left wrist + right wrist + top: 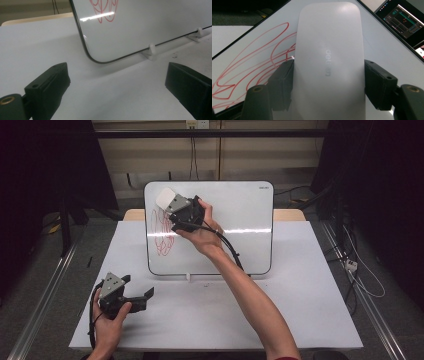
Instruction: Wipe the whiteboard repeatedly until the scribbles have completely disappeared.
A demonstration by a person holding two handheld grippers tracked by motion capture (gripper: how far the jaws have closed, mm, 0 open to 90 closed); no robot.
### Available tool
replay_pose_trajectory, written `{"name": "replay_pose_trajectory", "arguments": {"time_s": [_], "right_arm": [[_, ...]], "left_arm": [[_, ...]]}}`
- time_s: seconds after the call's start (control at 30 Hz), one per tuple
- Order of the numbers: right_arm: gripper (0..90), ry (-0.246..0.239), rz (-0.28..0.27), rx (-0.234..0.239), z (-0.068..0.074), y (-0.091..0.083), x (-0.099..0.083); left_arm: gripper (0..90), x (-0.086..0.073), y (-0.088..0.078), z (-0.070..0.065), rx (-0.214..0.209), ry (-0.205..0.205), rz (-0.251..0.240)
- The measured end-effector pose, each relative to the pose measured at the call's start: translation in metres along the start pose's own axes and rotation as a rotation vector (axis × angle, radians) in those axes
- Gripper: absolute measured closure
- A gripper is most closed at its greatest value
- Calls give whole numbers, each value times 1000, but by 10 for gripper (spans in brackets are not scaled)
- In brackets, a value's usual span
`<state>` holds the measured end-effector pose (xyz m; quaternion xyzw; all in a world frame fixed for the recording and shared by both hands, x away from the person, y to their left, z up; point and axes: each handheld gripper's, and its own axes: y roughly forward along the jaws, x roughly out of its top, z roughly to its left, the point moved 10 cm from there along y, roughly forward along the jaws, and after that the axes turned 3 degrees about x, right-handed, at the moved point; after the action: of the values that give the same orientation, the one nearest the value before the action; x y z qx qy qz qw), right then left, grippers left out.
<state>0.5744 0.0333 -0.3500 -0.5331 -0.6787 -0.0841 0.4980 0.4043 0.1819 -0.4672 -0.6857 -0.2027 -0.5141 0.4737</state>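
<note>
right gripper [169, 205] is up at the whiteboard [240, 220], jaws clenched on the white eraser [329, 62], one pad on each long edge, the eraser's rounded end reaching out past the jaw tips. seen along the jaws, its flat face lies against the board and the red scribble [249, 65] spreads off the left jaw, partly tucked under it. in the high view the eraser [165, 198] sits at the board's upper left corner, the scribble [164, 232] just below the jaws.

so the job looks like wiping those loops off. to do it well: keep the pad flat on the board, not riding on one edge, and draw it towards the ink in overlapping passes, with steady light pressure, since the board stands on small clip feet [152, 51] and could rock back.

left gripper [131, 292] rests on the table [300, 310], jaws released, wide apart, nothing between them, the board's lower corner ahead of them. it could brace that corner if the board shifts.
</note>
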Motion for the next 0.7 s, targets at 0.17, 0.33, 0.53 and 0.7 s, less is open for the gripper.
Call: {"name": "replay_pose_trajectory", "arguments": {"time_s": [0.17, 0.33, 0.53, 0.7], "right_arm": [[312, -10, 1, -12, 2, 2, 0], [312, -17, -1, -8, 5, 1, 0], [312, -50, 11, 11, 20, 4, -2], [312, -69, 17, 29, 30, 5, -6]], "left_arm": [[51, 1, 1, -2, -4, -2, -4], [51, 0, 1, -1, -3, -1, -3], [51, 1, 1, -2, -2, -1, -4], [52, 1, 1, -2, -3, 0, -5]]}}
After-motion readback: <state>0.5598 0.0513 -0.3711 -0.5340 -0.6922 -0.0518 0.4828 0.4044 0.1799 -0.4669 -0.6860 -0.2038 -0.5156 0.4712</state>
